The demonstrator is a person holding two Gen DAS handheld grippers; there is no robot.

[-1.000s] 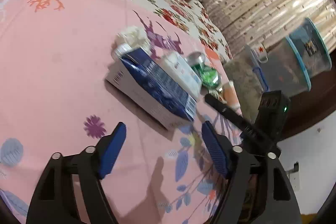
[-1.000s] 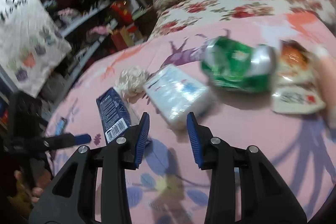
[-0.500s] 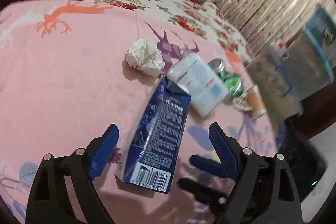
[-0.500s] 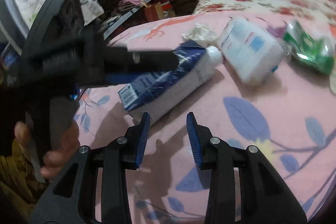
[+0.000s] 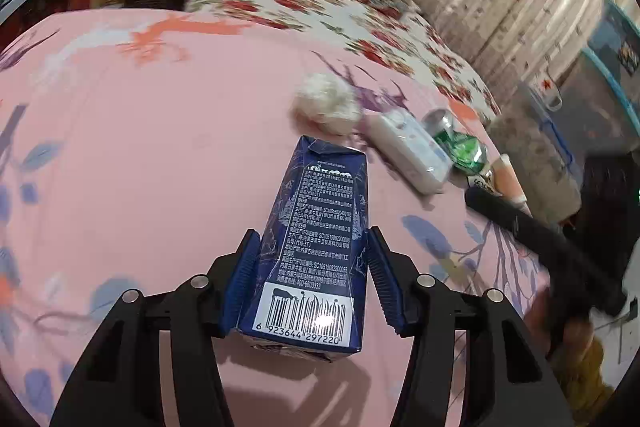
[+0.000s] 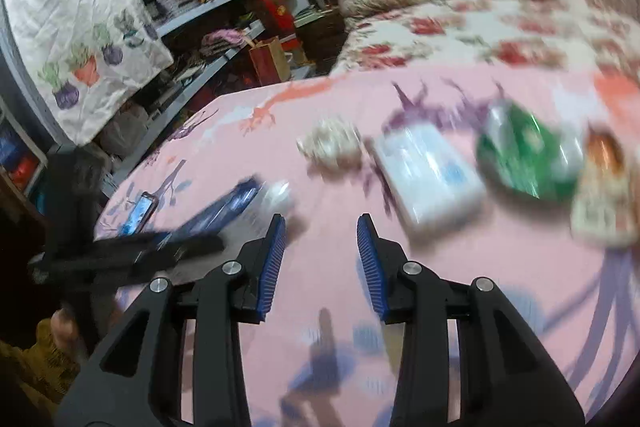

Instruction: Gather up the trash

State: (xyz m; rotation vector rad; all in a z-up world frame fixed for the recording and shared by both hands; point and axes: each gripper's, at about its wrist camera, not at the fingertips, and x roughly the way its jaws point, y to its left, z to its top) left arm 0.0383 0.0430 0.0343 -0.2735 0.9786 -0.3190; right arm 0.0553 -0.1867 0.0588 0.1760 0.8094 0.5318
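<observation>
Barely started: left gripper (image 5: 308, 281) closing on carton (image 5: 316, 251), pads touching. Right gripper (image 6: 320, 263) opening, empty. Wad (image 5: 326, 103), pack (image 5: 412, 151), can (image 5: 460, 143) left at 1 o'clock.

Both tools share one build. The left gripper (image 5: 312, 279) has matte black plastic arms with long triangular cut-outs, round silver screws at the joints, and ribbed blue pads (image 5: 242, 281) lining the inner faces of its fingers. The right gripper (image 6: 322, 263) matches it, with blue ridged pads (image 6: 272, 263). A mustard-yellow patterned sleeve (image 6: 38, 367) covers the person's arm.
</observation>
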